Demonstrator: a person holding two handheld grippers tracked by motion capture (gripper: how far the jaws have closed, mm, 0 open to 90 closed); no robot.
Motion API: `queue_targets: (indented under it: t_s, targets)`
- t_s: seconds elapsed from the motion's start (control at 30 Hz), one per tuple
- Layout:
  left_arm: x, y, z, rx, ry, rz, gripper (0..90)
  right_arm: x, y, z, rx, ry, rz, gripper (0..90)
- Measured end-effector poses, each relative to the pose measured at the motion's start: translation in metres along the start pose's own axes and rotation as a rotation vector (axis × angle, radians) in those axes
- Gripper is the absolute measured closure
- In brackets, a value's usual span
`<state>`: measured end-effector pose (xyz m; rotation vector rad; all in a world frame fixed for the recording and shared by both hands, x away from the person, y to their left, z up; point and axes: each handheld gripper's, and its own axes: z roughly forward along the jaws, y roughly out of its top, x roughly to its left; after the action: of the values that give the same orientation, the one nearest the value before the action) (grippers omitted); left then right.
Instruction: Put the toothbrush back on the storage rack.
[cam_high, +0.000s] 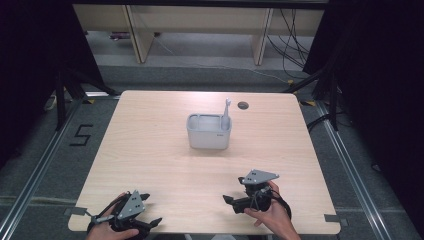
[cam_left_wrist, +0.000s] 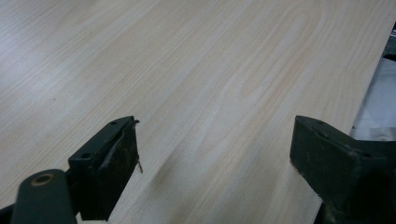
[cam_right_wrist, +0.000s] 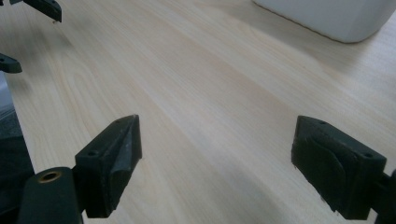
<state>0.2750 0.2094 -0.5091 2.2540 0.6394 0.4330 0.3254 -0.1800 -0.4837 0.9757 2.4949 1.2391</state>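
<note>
**A:** What stands at the centre of the desk?

**B:** A pale grey caddy (cam_high: 209, 132), a rounded rectangular tub with smooth walls and a small dark mark low on its front right. An inner wall seems to divide it into compartments. A grey toothbrush (cam_high: 226, 114) stands upright in its right-hand end, head up, rising well above the rim.

**A:** Where exactly does the caddy sit?

**B:** Slightly toward the far side of the light wooden desk (cam_high: 150, 150), upright, well apart from both hands. In the right gripper view its lower white corner (cam_right_wrist: 336, 18) shows at the top right, a soft shadow on the wood beside it.

**A:** And the grippers?

**B:** The right gripper (cam_high: 231, 202) is held by a hand at the near edge, right of centre, pointing leftward across the desk. Its jaws stand wide apart with nothing between them, just bare wood. The left gripper (cam_high: 152, 210) is at the near left corner, also held by a hand; its jaws too are spread wide and hold nothing.

**A:** Anything else around them?

**B:** A round dark cable hole (cam_high: 243, 105) lies near the far edge, just beyond the caddy. On the grey floor left of the desk a "5" (cam_high: 81, 135) is marked in black tape.
</note>
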Motion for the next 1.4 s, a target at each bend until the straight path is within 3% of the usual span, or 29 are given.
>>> queue_targets:
  t_s: [0.1, 0.17, 0.27, 0.37, 0.4, 0.53, 0.73, 0.77, 0.87, 1.0, 1.1, 1.4]
  targets:
    - [-0.001, 0.0, 0.0, -0.009, -0.007, -0.011, 14.8, 0.0, -0.003, -0.001, 0.006, -0.001, 0.01, 17.0]
    - [-0.001, 0.0, 0.0, -0.009, -0.007, -0.012, 14.7, -0.001, -0.005, -0.002, -0.002, -0.019, -0.01, 16.9]
    - [-0.001, 0.0, 0.0, -0.008, -0.006, -0.012, 14.8, 0.001, -0.007, -0.004, 0.013, -0.004, 0.006, 16.8]
    - [-0.001, 0.0, 0.0, -0.008, -0.008, -0.01, 14.7, 0.0, -0.01, -0.005, 0.015, -0.03, -0.019, 16.7]
    - [-0.001, 0.0, 0.0, -0.009, -0.008, -0.012, 14.7, 0.002, -0.011, -0.007, 0.031, -0.022, 0.012, 16.7]
    - [-0.001, 0.0, 0.0, -0.01, -0.007, -0.012, 14.8, 0.001, -0.014, -0.008, 0.024, -0.038, -0.015, 16.7]
    - [-0.001, 0.0, -0.001, -0.012, -0.009, -0.017, 14.7, 0.002, -0.018, -0.009, 0.06, -0.021, -0.023, 16.7]
    - [0.0, 0.0, -0.001, 0.001, -0.001, 0.001, 14.7, 0.004, -0.019, -0.01, 0.064, -0.031, -0.014, 16.6]
    - [-0.001, 0.0, -0.001, -0.009, -0.008, -0.011, 14.7, 0.005, -0.022, -0.011, 0.07, -0.025, -0.036, 16.7]
    - [-0.001, 0.0, -0.001, -0.01, -0.008, -0.011, 14.7, 0.01, -0.026, -0.013, 0.098, -0.033, -0.018, 16.7]
    - [-0.001, 0.0, -0.001, -0.011, -0.009, -0.011, 14.7, 0.008, -0.029, -0.014, 0.092, -0.033, -0.059, 16.8]
    - [-0.001, 0.0, -0.001, -0.011, -0.009, -0.01, 14.7, 0.008, -0.033, -0.019, 0.118, -0.044, -0.012, 16.7]
